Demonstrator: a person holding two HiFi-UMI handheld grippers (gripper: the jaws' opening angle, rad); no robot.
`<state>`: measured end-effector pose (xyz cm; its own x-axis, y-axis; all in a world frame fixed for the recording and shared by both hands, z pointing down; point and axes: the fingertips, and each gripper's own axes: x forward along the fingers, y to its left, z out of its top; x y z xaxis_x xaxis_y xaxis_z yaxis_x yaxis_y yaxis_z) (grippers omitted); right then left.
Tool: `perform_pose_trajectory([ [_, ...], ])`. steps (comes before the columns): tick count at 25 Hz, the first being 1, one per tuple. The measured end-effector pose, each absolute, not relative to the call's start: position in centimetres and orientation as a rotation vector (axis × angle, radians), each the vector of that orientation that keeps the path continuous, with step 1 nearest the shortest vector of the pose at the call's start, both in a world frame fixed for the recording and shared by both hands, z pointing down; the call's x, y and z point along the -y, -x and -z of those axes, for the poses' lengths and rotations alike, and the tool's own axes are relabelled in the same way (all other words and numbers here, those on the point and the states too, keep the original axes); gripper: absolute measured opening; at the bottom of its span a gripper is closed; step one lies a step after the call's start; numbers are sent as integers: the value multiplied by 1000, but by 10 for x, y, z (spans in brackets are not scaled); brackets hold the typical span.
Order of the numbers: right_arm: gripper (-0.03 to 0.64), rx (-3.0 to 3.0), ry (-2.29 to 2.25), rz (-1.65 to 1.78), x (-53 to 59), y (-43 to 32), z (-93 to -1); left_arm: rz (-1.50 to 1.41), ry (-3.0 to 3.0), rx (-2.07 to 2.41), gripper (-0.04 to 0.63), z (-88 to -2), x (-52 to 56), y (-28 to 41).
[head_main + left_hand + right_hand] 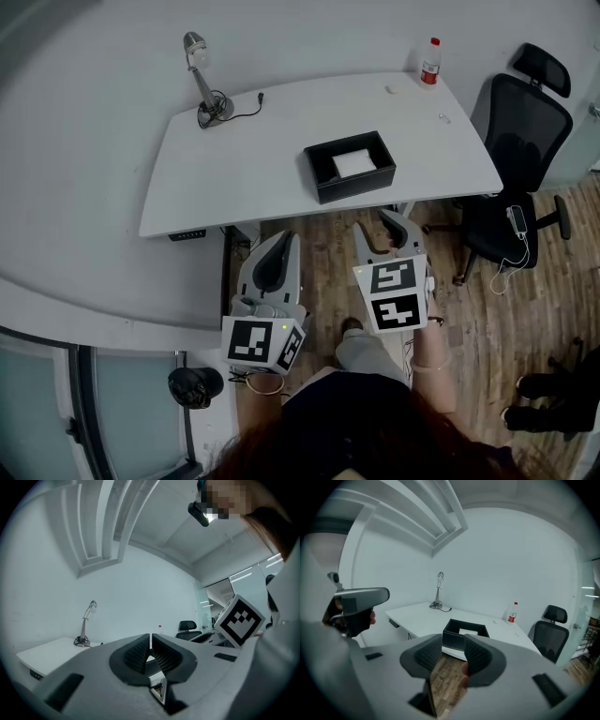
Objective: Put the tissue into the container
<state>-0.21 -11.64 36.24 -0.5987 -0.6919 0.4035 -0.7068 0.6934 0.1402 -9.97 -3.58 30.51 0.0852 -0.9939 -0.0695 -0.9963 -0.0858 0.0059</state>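
Short of the container, off the counter, the left claw is pinched together on nothing. The right claw, nearer it, stands narrowly parted and empty. Straight ahead, the white tissue already lies inside the container.

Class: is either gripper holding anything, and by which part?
Nothing is held. The left gripper has its jaws together with nothing between them; the right gripper has them apart, empty.

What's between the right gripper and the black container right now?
Between right gripper and container: only bare wood floor and the white table's front edge. Head view and right gripper view both show it.
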Motion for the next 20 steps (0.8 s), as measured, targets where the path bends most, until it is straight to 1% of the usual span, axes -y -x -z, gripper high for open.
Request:
perform_pose_trajectory([
  [6,156,2513,-1107,-24,83,-12,-351,-83,2279,-2076,37,-303,6,84],
  [9,119,2523,-1144,0,68,-20,-344,-81,2279,-2065,37,-301,-7,77],
  [14,102,2555,-1171,24,46,-32,-333,-75,2281,-2046,37,-298,-24,63],
  [17,65,2578,-1215,41,36,-41,-325,-75,2279,-2029,37,-296,-32,55],
  [20,50,2594,-1249,61,25,-48,-319,-66,2272,-2022,37,-294,-40,49],
])
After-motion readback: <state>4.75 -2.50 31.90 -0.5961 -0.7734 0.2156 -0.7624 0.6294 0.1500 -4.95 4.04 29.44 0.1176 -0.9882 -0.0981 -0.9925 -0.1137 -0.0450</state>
